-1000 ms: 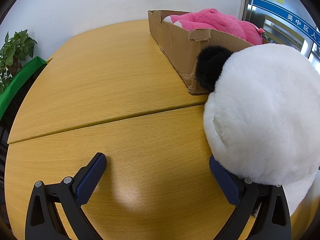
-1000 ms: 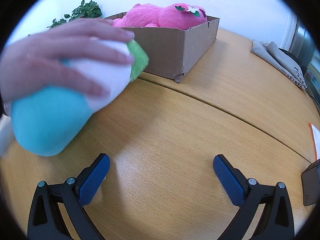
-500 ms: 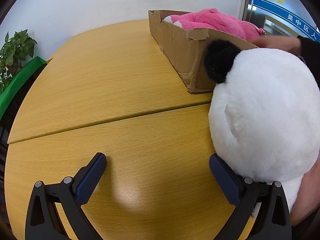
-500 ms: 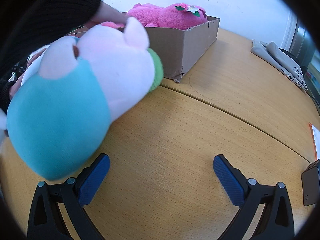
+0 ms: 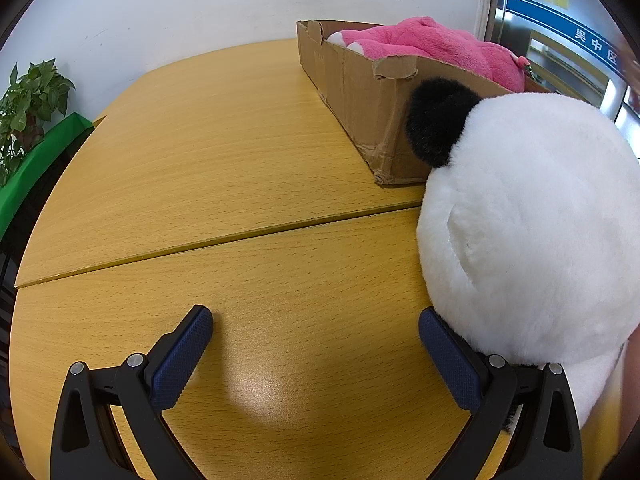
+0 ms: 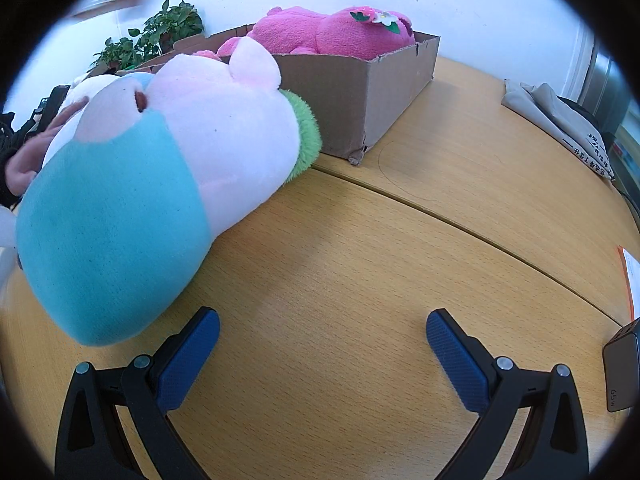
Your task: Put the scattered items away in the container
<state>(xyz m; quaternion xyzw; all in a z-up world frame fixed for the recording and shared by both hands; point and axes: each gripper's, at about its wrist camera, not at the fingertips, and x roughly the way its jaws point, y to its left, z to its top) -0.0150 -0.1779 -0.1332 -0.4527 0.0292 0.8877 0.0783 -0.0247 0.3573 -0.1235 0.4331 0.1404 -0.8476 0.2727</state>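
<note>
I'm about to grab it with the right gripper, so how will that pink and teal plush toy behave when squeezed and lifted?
The pink and teal plush toy looks soft and stuffed, so it will probably compress between the pads rather than resist. It is likely light for its bulk. Its rounded body is wider than the open right gripper, so it may bulge out or slip.

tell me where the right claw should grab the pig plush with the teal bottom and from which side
Probably across the teal end of the pig plush. It lies on the table with that rounded end nearest the open right claw, just ahead and to its left. Come in low from the near side, shifting left so the pads straddle it. The pink head end rests against the cardboard box, leaving less room there.
</note>
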